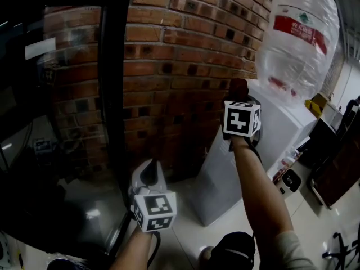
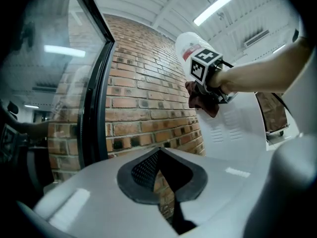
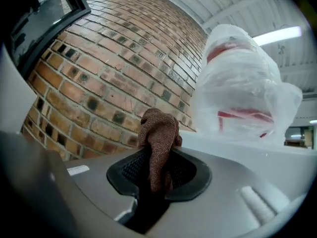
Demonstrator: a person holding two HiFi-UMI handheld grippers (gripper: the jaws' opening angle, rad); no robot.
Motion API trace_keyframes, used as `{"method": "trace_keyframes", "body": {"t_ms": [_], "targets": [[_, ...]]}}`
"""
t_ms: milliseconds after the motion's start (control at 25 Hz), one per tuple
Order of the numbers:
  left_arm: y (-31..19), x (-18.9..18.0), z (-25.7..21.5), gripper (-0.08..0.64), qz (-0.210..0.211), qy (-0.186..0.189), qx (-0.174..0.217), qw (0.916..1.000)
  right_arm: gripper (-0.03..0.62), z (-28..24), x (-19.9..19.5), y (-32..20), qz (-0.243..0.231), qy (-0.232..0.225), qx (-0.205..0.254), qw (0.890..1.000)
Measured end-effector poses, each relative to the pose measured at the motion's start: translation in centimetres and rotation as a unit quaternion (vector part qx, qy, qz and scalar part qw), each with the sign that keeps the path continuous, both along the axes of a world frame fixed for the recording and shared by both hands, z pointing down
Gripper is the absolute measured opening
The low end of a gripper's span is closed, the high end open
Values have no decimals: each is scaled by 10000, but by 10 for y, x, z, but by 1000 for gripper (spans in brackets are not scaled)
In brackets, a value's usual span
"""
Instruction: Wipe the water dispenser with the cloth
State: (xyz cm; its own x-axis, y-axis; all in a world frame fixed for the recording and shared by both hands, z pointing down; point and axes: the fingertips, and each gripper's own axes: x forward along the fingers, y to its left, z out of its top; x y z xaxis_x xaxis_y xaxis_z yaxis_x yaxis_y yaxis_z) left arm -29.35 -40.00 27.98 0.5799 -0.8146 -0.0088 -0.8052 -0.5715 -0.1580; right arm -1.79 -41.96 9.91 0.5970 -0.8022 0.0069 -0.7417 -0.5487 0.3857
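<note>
Right hand-held gripper (image 3: pixel 156 171) clamping cloth (image 3: pixel 159 133), left hand-held gripper (image 2: pixel 161 182) narrowly apart, red bottle label (image 1: pixel 301 30) illegible

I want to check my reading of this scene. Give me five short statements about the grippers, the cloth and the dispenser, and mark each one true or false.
1. The right gripper is closed on a brown cloth. True.
2. The left gripper also holds a cloth. False: nothing is between its jaws.
3. The water bottle carries a red label. True.
4. The water dispenser is black. False: it is white.
5. The wall is tiled white. False: it is red brick.
</note>
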Motion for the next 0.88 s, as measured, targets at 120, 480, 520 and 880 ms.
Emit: {"method": "trace_keyframes", "body": {"t_ms": [120,480,520,880], "targets": [[2,-7,3,0,-17,-69,-3,10000,107,15,0,2,5,-276,73,9996],[-5,-19,21,0,-69,-191,-162,9997,104,84,4,15,-41,-251,126,9996],[-5,-18,22,0,-56,-192,-165,9997,103,92,5,17,-52,-220,114,9997],[-7,3,35,0,73,-279,-282,9992,103,173,5,24,-130,-271,-229,9993]]}}
